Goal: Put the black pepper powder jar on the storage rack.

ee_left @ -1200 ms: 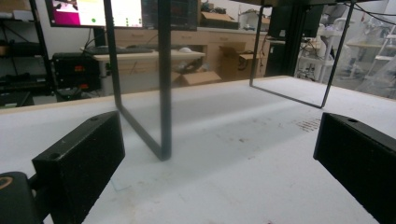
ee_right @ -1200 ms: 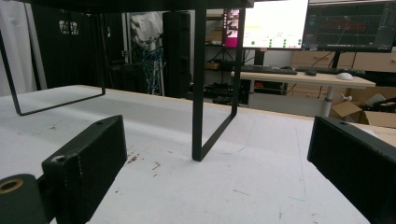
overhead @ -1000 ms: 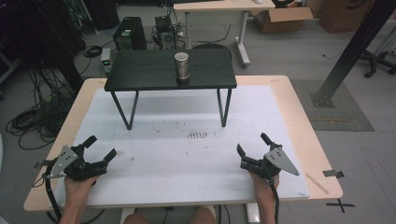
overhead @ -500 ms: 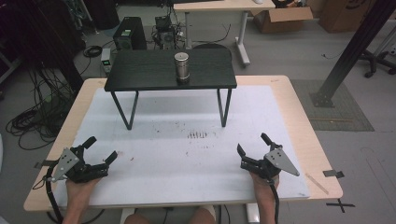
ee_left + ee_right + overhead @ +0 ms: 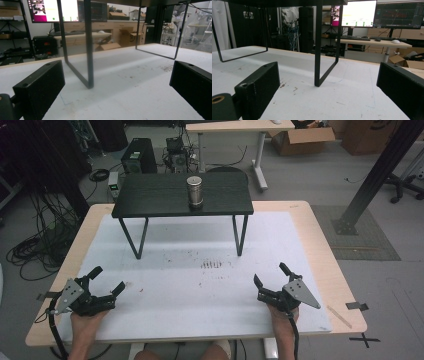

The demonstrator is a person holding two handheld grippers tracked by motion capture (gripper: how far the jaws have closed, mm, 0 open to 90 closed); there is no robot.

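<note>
Steel cup upright on black stand

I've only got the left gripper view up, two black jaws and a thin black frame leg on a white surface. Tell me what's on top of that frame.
Observer: In the high view the frame is a small black table, and a metal can stands upright on its top, a little right of centre.
Operator: Is either gripper near the can?
Observer: No. The left gripper sits at the near left corner of the white mat, and the right gripper at the near right; both are well short of the small table.
Operator: Is the right one open?
Observer: Yes. In the right gripper view its jaws stand wide apart with nothing between them, facing a leg of the small table.
</note>
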